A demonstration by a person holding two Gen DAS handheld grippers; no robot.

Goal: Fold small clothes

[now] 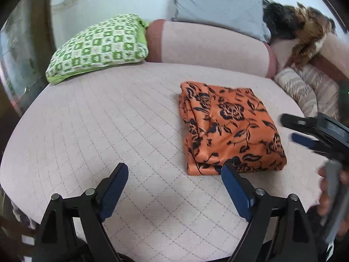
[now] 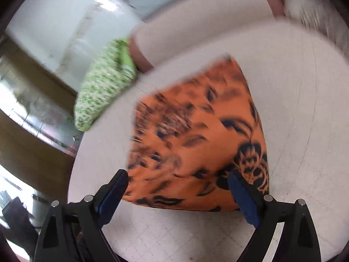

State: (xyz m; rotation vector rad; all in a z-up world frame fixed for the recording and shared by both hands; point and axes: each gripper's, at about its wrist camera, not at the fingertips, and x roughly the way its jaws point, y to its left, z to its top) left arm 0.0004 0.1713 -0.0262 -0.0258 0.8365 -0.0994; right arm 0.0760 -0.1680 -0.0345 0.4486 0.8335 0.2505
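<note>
An orange cloth with a dark floral print (image 1: 229, 128) lies folded into a thick rectangle on the pale quilted bed (image 1: 109, 131). My left gripper (image 1: 174, 174) is open and empty, just in front of the cloth's near left corner. My right gripper (image 1: 292, 128) comes in from the right beside the cloth. In the blurred right wrist view the right gripper (image 2: 177, 182) is open and empty, hovering over the near edge of the cloth (image 2: 196, 131).
A green checked pillow (image 1: 98, 48) lies at the back left, a pink bolster (image 1: 207, 45) and a grey pillow (image 1: 218, 4) behind the cloth. A striped bundle (image 1: 305, 91) and brown fur item (image 1: 305, 35) sit at the back right.
</note>
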